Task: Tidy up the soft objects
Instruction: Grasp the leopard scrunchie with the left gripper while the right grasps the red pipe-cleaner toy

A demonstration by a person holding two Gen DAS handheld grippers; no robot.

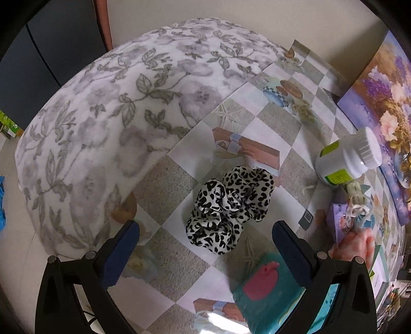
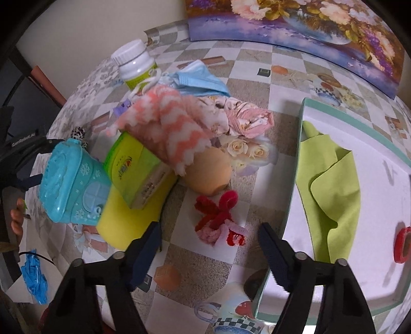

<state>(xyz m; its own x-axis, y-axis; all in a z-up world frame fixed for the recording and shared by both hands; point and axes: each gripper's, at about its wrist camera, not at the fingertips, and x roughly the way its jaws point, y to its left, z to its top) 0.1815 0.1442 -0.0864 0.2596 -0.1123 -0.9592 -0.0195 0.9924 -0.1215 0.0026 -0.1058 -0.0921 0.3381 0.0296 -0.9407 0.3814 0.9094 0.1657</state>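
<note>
In the left wrist view my left gripper (image 1: pixel 205 231) is open, its jaws on either side of a leopard-print scrunchie (image 1: pixel 230 209) lying on the checkered tablecloth (image 1: pixel 269 120). In the right wrist view my right gripper (image 2: pixel 209 239) is open, just before a red and pink fuzzy bow (image 2: pixel 218 218). Behind it lie a tan sponge egg (image 2: pixel 209 172), a pink zigzag cloth (image 2: pixel 167 123), a pink floral cloth (image 2: pixel 246 118) and a blue face mask (image 2: pixel 197 79). A white box (image 2: pixel 380 205) at right holds a green cloth (image 2: pixel 331 185).
A floral pillow (image 1: pixel 110 115) fills the left. A white bottle (image 1: pixel 346 159) (image 2: pixel 136 64), a teal toy house (image 2: pixel 72 179), a green box (image 2: pixel 136 167) on a yellow sponge (image 2: pixel 133 218), and a flower painting (image 2: pixel 295 23) crowd the table. Red tape (image 2: pixel 403 241) lies in the box.
</note>
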